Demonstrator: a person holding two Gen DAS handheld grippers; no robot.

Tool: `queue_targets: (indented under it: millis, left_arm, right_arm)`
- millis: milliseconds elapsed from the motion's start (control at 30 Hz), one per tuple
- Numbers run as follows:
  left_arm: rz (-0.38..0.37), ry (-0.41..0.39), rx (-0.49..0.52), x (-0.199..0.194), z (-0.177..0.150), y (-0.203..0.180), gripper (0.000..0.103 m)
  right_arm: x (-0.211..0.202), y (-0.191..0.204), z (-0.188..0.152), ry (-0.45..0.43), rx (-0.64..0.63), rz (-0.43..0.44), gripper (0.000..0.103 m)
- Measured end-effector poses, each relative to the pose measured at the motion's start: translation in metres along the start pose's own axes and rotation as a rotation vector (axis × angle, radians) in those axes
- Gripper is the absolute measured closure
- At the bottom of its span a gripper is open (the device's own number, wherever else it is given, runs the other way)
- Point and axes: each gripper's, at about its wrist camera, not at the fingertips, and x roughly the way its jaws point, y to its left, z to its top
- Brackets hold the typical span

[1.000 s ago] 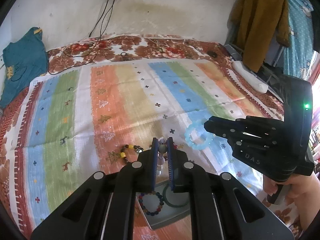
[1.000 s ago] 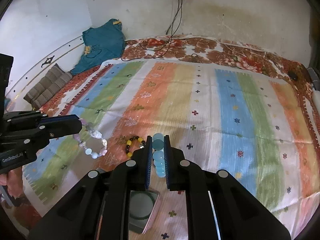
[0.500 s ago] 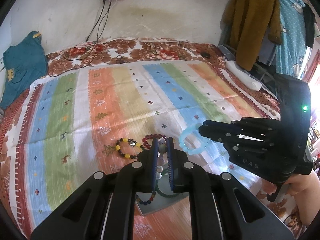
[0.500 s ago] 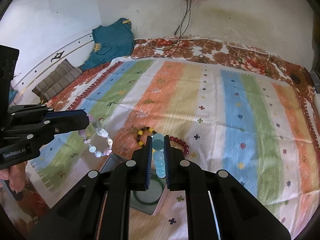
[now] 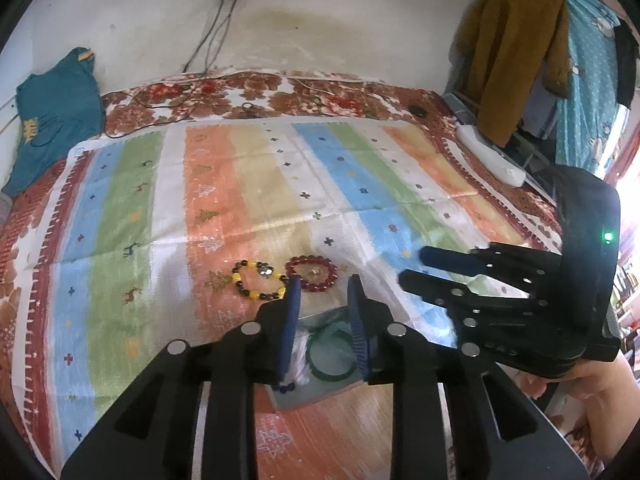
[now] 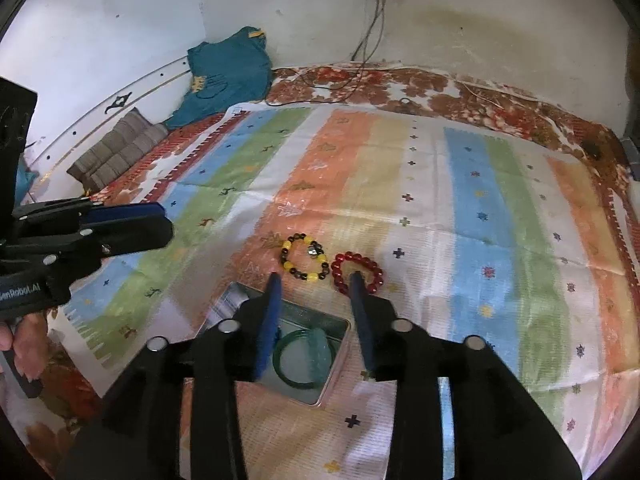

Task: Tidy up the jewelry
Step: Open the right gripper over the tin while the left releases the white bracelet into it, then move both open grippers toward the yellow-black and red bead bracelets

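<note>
A shallow metal box [image 6: 236, 300] lies on the striped cloth under both grippers; it also shows in the left wrist view [image 5: 304, 394]. It holds a green bangle [image 6: 286, 364], a pale blue bead bracelet [image 6: 320, 354] and a pale bead bracelet [image 5: 300, 356]. Beyond it lie a yellow-and-black bracelet [image 6: 306, 258] and a red bead bracelet [image 6: 358, 272]. My left gripper [image 5: 322, 284] is open and empty above the box. My right gripper [image 6: 314, 280] is open and empty above the box.
The striped cloth [image 6: 460, 200] covers a floral bedsheet. A teal shirt [image 6: 228, 72] and a folded grey cloth [image 6: 116, 152] lie at the far left. Cables [image 5: 208, 92] run from a wall socket. Hanging clothes [image 5: 516, 60] and a white power strip [image 5: 492, 156] are at the right.
Both grippers opened and let go of their bracelets: the pale bead bracelet and the blue bead bracelet now lie in the metal box. Both grippers drew back a little.
</note>
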Motion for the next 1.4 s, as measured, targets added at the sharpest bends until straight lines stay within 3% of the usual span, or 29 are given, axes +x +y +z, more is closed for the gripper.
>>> queue_targets:
  millis: [333, 567, 800, 1000, 1400]
  left_arm:
    - [0.106, 0.038, -0.077, 0.016, 0.001, 0.022, 0.067]
    - [0.186, 0.086, -0.092, 0.035, 0.002, 0.033, 0.048]
    - [0.244, 0.106, -0.125, 0.050, 0.007, 0.043, 0.022]
    - [0.284, 0.140, -0.131, 0.065, 0.010, 0.052, 0.013]
    - [0.300, 0.223, -0.152, 0.105, 0.015, 0.071, 0.010]
  right_arm:
    - [0.009, -0.026, 0.003, 0.019, 0.080, -0.037, 0.050]
    - [0.017, -0.034, 0.005, 0.038, 0.096, -0.075, 0.035]
    - [0.030, -0.046, 0.008, 0.070, 0.110, -0.098, 0.025]
    - [0.041, -0.054, 0.011, 0.090, 0.121, -0.111, 0.017]
    - [0.076, -0.065, 0.015, 0.156, 0.132, -0.124, 0.011]
